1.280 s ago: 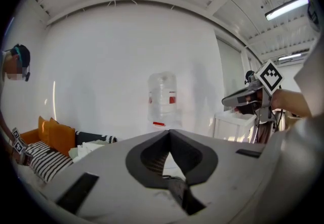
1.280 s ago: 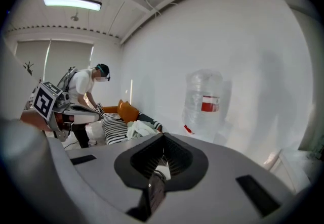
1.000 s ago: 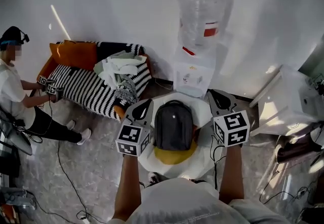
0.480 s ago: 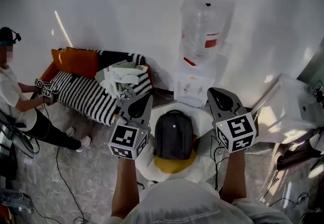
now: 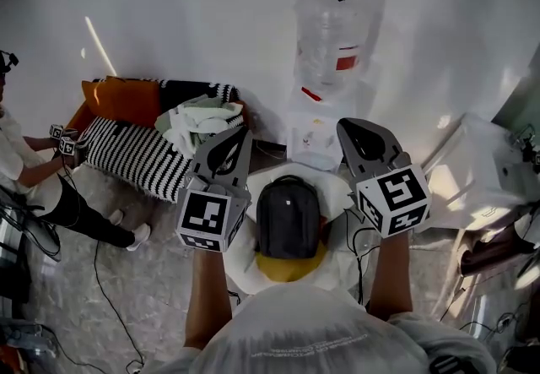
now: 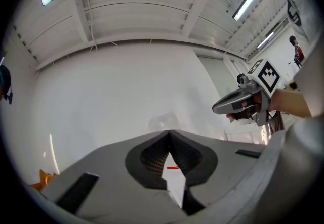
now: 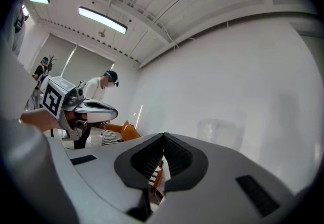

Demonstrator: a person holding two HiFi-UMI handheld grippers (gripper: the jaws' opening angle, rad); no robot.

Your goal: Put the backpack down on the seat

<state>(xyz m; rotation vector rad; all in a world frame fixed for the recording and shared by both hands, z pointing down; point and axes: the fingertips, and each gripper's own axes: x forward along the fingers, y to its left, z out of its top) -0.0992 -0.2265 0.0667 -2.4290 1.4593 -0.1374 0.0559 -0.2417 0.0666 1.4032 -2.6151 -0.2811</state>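
A dark grey backpack (image 5: pixel 288 216) stands on a round white seat (image 5: pixel 336 239), with a yellow patch (image 5: pixel 287 266) showing at its near edge. My left gripper (image 5: pixel 240 132) is raised to the left of the backpack, shut and holding nothing. My right gripper (image 5: pixel 345 124) is raised to its right, also shut and empty. Neither touches the backpack. In the left gripper view the jaws (image 6: pixel 168 132) meet against the white wall, with the right gripper (image 6: pixel 216 109) off to the side. In the right gripper view the closed right gripper (image 7: pixel 163 136) points at the wall, and the left gripper (image 7: pixel 113 113) shows at left.
A water dispenser (image 5: pixel 327 68) stands against the wall behind the seat. A striped sofa (image 5: pixel 135 157) with an orange cushion (image 5: pixel 122 98) and a heap of clothes (image 5: pixel 201 121) is at the left. A person (image 5: pixel 25 174) sits beside it. White furniture (image 5: pixel 472 182) stands at the right; cables (image 5: pixel 110 279) lie on the floor.
Both grippers have risen and drawn nearer the camera, their tips now above the backpack's top. The backpack stays on the seat. The person at left has slid toward the frame's edge.
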